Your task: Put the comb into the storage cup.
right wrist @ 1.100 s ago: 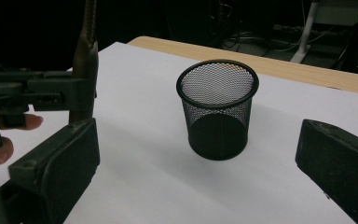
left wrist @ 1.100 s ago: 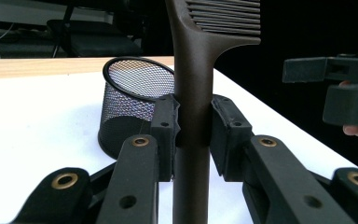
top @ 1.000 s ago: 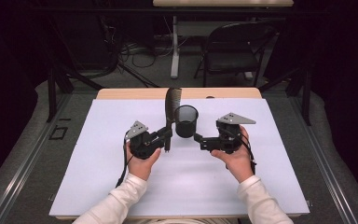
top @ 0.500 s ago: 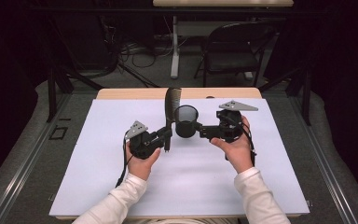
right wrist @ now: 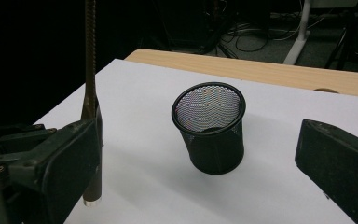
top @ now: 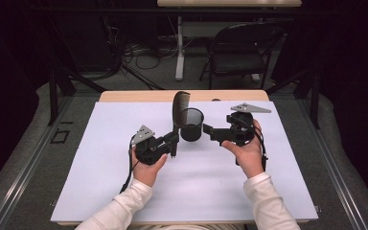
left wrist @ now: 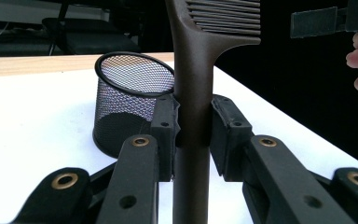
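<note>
1. Comb point(top: 180, 108) stands upright at frame centre, handle clamped by left gripper point(top: 173, 144).
2. Mesh cup point(top: 192, 124) sits just right of it.
3. Right gripper point(top: 206, 130), jaws apart, holds nothing beside the cup.

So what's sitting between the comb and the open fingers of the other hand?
High view: the black mesh cup stands between the comb and the right gripper.

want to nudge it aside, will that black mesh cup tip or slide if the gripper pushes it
The black wire-mesh cup looks light, since its walls are open mesh and it appears empty, so a low push would probably slide it across the smooth white table sheet. It is taller than its narrow base, so a push near the round rim could tip it, and then it might roll.
</note>
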`<state>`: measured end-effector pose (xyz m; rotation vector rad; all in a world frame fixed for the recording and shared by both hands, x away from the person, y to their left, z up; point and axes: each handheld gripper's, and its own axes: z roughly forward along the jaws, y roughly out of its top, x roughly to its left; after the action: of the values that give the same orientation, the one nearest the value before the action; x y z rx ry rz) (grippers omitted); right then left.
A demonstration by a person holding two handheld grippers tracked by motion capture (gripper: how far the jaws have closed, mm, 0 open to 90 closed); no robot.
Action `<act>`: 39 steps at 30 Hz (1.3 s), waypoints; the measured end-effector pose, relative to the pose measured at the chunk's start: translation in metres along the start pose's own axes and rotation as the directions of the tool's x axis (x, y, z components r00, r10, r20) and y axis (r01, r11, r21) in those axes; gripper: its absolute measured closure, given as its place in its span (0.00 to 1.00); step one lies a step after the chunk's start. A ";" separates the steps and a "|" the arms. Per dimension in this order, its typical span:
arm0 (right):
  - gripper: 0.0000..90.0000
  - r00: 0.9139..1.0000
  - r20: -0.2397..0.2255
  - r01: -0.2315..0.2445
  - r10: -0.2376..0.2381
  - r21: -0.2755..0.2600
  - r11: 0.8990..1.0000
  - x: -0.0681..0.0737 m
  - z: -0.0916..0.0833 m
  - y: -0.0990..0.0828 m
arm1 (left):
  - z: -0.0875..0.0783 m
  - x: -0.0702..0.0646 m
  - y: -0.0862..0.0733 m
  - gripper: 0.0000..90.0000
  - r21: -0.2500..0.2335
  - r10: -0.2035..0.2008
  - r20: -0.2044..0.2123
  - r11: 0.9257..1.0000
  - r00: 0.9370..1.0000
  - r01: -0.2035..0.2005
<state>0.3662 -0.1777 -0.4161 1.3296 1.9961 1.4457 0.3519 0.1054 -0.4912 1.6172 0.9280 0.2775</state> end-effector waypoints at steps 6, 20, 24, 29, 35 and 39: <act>0.00 0.999 -0.032 -0.009 0.009 0.005 1.000 0.002 0.000 0.000 | 0.001 0.000 -0.001 0.81 0.006 0.002 0.000 1.000 1.000 -0.002; 0.06 0.990 -0.131 -0.041 0.044 0.029 0.999 0.007 0.000 0.001 | 0.006 -0.008 -0.007 0.81 0.034 0.019 0.019 0.999 1.000 -0.020; 0.08 0.986 -0.157 -0.050 0.054 0.031 0.998 0.007 0.000 0.001 | 0.008 -0.012 -0.009 0.81 0.044 0.031 0.030 0.998 0.999 -0.033; 0.11 0.980 -0.183 -0.074 0.079 0.034 0.997 0.006 -0.001 0.002 | 0.010 -0.017 -0.012 0.81 0.053 0.042 0.045 0.998 0.998 -0.044; 0.17 0.978 -0.192 -0.082 0.083 0.015 0.997 0.005 -0.003 0.002 | 0.012 -0.024 -0.015 0.81 0.067 0.061 0.056 0.996 0.997 -0.065; 0.19 0.977 -0.194 -0.085 0.084 0.001 0.996 0.005 -0.004 0.002 | 0.013 -0.025 -0.017 0.81 0.075 0.068 0.063 0.995 0.996 -0.073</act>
<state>0.3619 -0.1753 -0.4112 1.3307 2.0721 1.6781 0.3370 0.0783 -0.5026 1.7222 0.8458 0.2428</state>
